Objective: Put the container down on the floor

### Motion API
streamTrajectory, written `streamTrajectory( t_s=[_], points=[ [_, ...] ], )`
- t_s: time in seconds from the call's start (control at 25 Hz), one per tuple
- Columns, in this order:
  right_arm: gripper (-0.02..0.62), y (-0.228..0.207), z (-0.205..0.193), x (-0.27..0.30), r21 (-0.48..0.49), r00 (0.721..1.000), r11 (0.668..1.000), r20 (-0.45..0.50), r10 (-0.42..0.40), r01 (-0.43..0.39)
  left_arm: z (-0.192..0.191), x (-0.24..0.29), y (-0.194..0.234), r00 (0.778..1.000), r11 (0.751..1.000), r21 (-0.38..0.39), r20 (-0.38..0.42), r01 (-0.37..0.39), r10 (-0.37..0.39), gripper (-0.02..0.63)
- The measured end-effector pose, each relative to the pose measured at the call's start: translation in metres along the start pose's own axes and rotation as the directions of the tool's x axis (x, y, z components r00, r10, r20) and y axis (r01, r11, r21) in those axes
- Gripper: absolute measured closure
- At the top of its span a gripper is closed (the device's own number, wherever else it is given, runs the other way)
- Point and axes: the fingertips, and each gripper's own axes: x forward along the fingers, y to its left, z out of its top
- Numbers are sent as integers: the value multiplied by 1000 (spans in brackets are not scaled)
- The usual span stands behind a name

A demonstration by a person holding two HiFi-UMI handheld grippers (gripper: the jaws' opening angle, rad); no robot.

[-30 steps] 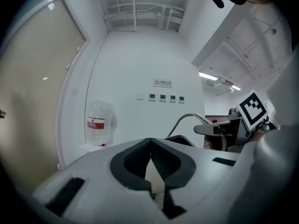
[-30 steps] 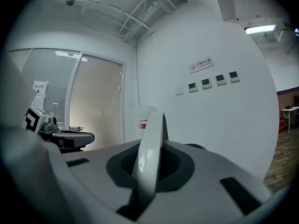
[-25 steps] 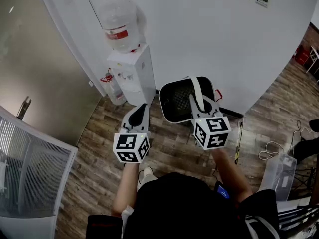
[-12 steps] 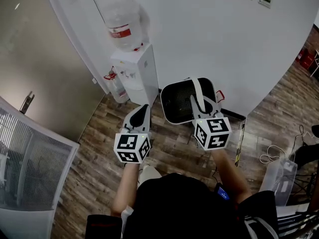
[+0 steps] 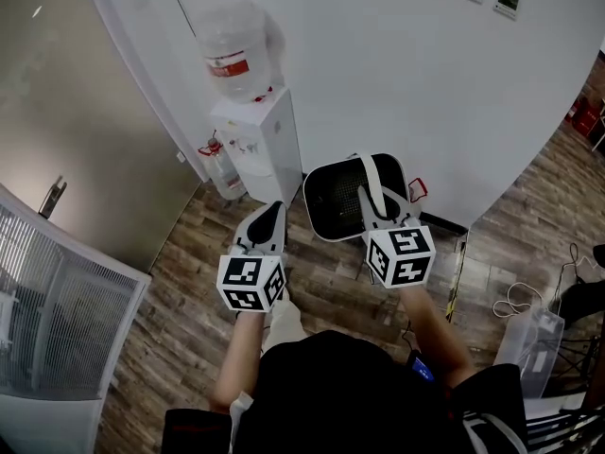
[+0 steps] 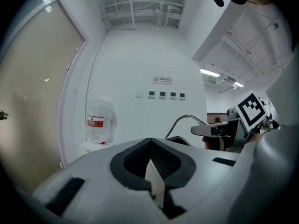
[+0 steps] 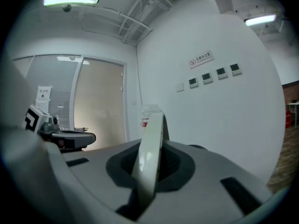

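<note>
A black mesh container (image 5: 342, 197) with a white rim hangs by its white bail handle (image 5: 371, 180) in front of the white wall, above the wood floor. My right gripper (image 5: 383, 204) is shut on that handle, and the pale strip (image 7: 150, 153) runs up between its jaws in the right gripper view. My left gripper (image 5: 267, 218) is level with it to the left, shut, with nothing in it. From the left gripper view the handle (image 6: 181, 121) and the right gripper (image 6: 219, 130) show at the right.
A white water dispenser (image 5: 257, 145) with a bottle (image 5: 236, 50) stands against the wall just left of the container. A glass partition (image 5: 57, 329) is at the far left. Cables and a clear plastic box (image 5: 529, 343) lie on the floor (image 5: 189, 282) at the right.
Both grippers and the container keep almost the same place in view. The person's foot has stepped forward below the left gripper, and the room has shifted slightly.
</note>
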Motion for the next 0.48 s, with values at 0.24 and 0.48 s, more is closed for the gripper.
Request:
streamTrajectory(
  t_s=[0.24, 0.48],
  points=[
    [561, -8, 5, 18, 1, 1000, 1000, 7, 1, -1, 0, 21, 13, 1000, 1000, -11, 0, 1, -1, 589],
    [561, -17, 10, 48, -2, 1000, 1000, 7, -16, 16, 3, 51, 29, 1000, 1000, -10, -4, 24, -24, 589]
  ],
)
